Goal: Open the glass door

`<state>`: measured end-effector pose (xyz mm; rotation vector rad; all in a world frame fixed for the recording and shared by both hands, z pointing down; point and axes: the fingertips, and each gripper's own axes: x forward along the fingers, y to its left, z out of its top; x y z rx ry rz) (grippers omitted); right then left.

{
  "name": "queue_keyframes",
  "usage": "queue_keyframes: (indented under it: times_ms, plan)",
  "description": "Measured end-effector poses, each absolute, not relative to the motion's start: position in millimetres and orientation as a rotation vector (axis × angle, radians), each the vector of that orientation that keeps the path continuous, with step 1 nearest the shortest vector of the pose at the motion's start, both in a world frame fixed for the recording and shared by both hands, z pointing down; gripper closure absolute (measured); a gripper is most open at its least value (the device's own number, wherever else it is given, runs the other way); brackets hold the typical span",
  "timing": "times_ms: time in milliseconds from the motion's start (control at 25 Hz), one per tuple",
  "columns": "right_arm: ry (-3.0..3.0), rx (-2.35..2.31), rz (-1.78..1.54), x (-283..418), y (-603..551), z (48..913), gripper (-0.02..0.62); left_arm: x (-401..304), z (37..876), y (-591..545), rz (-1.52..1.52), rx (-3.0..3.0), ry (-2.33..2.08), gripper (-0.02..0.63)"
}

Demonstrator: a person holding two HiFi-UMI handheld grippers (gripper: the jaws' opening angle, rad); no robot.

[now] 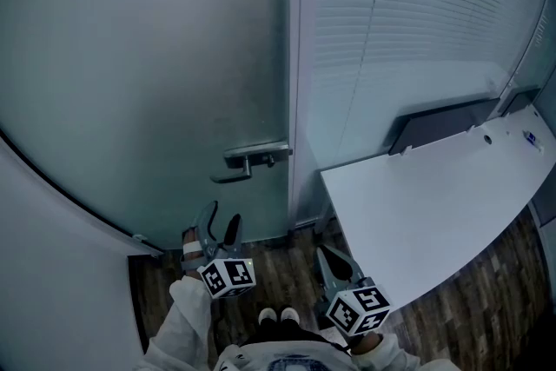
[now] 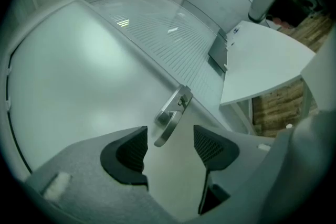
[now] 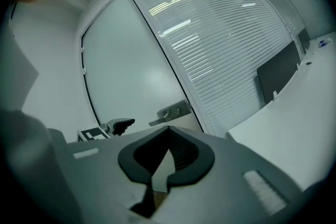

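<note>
The frosted glass door (image 1: 148, 74) stands shut, with a metal lever handle (image 1: 248, 161) near its right edge. My left gripper (image 1: 219, 226) is open and empty, held just below the handle and pointing up at it. In the left gripper view the handle (image 2: 170, 117) shows in the gap beyond the two dark pads (image 2: 131, 152), apart from them, and the left gripper (image 2: 170, 147) touches nothing. My right gripper (image 1: 334, 265) hangs lower, at the desk's corner. Its jaws are shut on nothing in the right gripper view (image 3: 169, 131), where the handle (image 3: 170, 113) is farther off.
A white desk (image 1: 434, 213) juts in from the right, close to my right gripper. Behind it are a glass wall with white blinds (image 1: 408, 22) and a dark panel (image 1: 443, 124). A white wall (image 1: 52, 274) curves along the left. Wooden floor (image 1: 278, 269) lies below.
</note>
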<state>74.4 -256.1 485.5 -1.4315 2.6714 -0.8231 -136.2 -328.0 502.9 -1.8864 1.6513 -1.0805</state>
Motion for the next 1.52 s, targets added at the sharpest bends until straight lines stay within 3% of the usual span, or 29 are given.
queue_keyframes:
  times_ms: [240,360,400,440,480,1520]
  plan:
    - [2.679,-1.419,-0.817,68.4,-252.8,478.3,0.592,-128.4,475.1,-292.1,-0.898,-2.009,1.761,0.342]
    - [2.696,-1.401,-0.801,60.6,-248.9,479.9,0.592,-133.6,466.7,-272.8,-0.806,-2.001,1.827,0.396]
    - [2.702,-1.394,-0.792,57.9,-248.0,479.1,0.592,-138.5,461.7,-266.7,-0.758,-1.973,1.867,0.450]
    - [2.707,-1.388,-0.782,55.2,-246.8,477.8,0.592,-143.3,456.7,-260.6,-0.714,-1.944,1.899,0.582]
    - [2.712,-1.383,-0.773,52.6,-244.9,476.4,0.592,-146.8,453.7,-254.7,-0.683,-1.928,1.917,0.601]
    - [2.706,-1.437,-0.612,28.7,-18.1,448.2,0.592,-144.0,447.1,-8.5,-0.369,-2.251,2.025,0.601]
